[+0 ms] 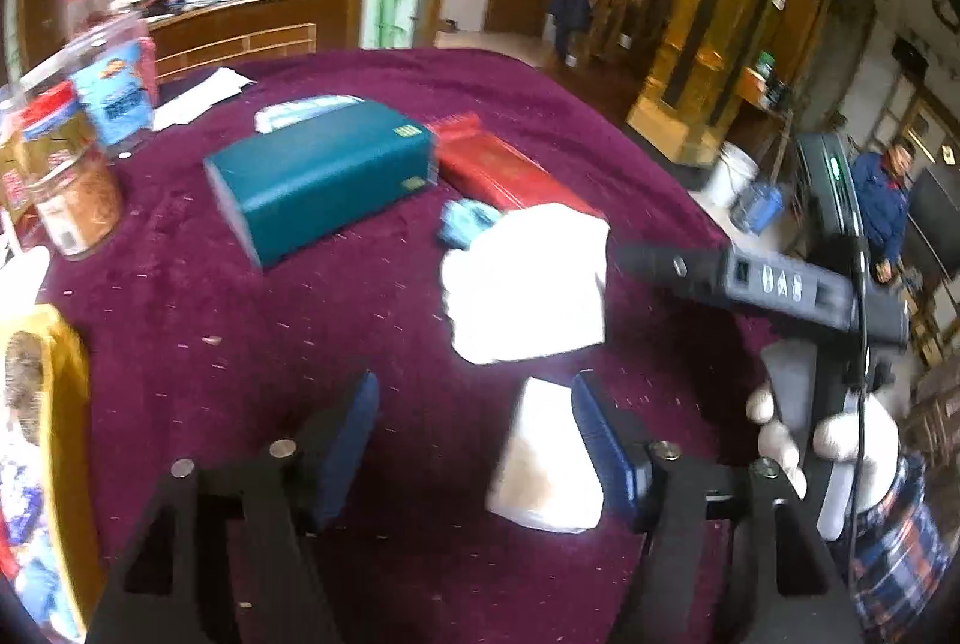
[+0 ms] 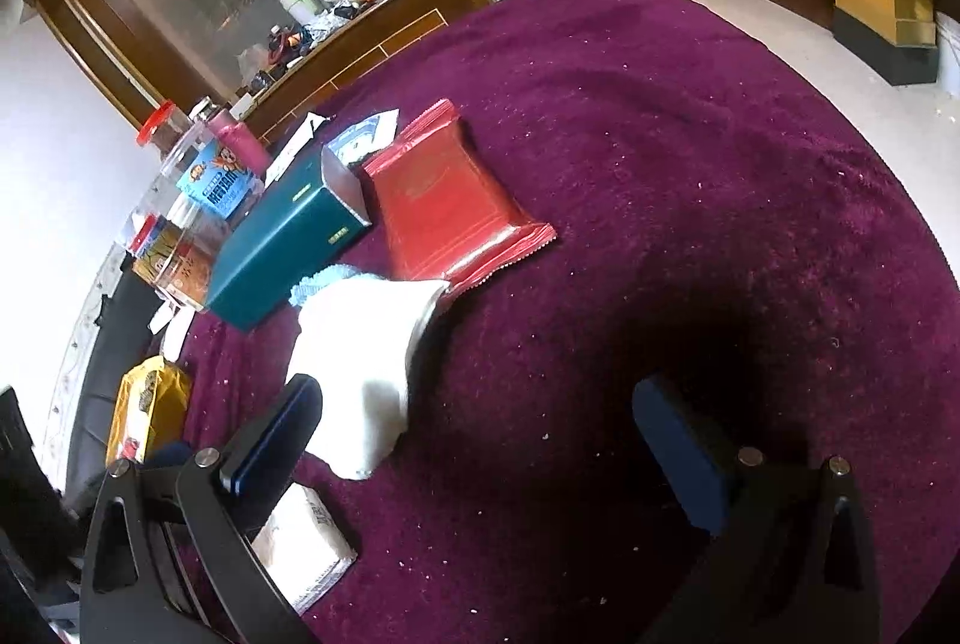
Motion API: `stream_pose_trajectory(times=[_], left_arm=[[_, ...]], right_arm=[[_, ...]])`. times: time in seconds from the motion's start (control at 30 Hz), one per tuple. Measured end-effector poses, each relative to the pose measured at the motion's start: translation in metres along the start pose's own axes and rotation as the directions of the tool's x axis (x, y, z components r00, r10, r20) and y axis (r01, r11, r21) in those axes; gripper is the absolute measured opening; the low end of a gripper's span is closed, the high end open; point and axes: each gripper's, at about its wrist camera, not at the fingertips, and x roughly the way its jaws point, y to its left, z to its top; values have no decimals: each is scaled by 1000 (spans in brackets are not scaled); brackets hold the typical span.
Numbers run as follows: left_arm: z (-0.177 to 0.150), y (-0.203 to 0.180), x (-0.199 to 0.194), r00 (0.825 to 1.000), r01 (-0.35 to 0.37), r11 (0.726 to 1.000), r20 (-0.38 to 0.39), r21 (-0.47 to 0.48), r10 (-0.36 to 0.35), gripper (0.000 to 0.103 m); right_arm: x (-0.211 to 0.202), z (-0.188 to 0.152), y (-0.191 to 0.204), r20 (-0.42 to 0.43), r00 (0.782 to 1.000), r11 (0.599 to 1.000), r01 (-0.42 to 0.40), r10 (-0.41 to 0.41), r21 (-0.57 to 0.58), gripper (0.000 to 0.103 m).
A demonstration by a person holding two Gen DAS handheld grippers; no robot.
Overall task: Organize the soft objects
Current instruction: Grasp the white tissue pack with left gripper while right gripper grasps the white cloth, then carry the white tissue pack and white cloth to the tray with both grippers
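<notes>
The round purple-clothed table (image 2: 690,176) fills both views. Only the left camera catches the right gripper (image 1: 630,254) beside the white cloth (image 1: 525,284), whether touching is blurred. Only the right camera shows the whole red packet (image 2: 450,200) by the teal box (image 2: 282,248). Both tongs gape empty; left gripper (image 1: 474,422) has a small tissue pack (image 1: 549,464) against one finger.

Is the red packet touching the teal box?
Touching. The right wrist view shows the red packet's upper corner lying against the end of the teal box, with no cloth visible between them there.
</notes>
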Motion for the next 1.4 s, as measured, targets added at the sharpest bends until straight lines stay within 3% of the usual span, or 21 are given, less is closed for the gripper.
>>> stream_pose_trajectory(times=[0.13,0.23,0.27,0.3,0.33,0.53,0.73,0.87,0.93,1.03,1.1,1.17,1.4], left_arm=[[-7,-29,28,998,9,997,-56,71,-5,91],[-17,-55,60,989,-85,977,-99,194,106,93],[-17,-59,58,992,-93,973,-66,211,109,83],[-16,-60,59,993,-61,977,-89,206,81,56],[-14,-59,57,992,-60,981,-99,185,80,44],[-20,-22,10,999,35,999,-38,16,-34,45],[-50,13,-72,987,143,983,90,-112,-134,45],[-64,31,-109,980,150,978,155,-142,-127,45],[-70,42,-123,975,157,975,180,-160,-128,45],[-78,49,-142,970,146,975,218,-167,-108,45],[-83,55,-151,965,147,973,241,-178,-102,45],[-88,61,-159,962,148,971,254,-187,-98,45],[-110,78,-181,947,175,954,308,-244,-95,45]], right_arm=[[1,1,0,-1,1000,1000,4,-4,-3,103],[1,1,-1,1,1000,1000,-1,1,1,103],[1,1,0,1,1000,1000,-2,2,2,103],[0,1,0,3,1000,1000,-3,3,3,103],[1,1,0,4,1000,1000,-2,2,1,103],[3,-1,5,7,1000,999,24,-23,-37,103],[5,-3,29,-18,997,995,70,-71,-70,103],[31,-2,72,-77,984,972,141,-158,-186,103],[51,-5,89,-111,961,947,222,-252,-231,101],[60,-10,106,-56,942,911,303,-331,-278,70],[54,-15,111,-59,957,926,257,-284,-275,28],[44,-19,114,-77,964,938,228,-256,-262,9],[-31,-46,125,-11,981,942,182,-193,-283,8]])
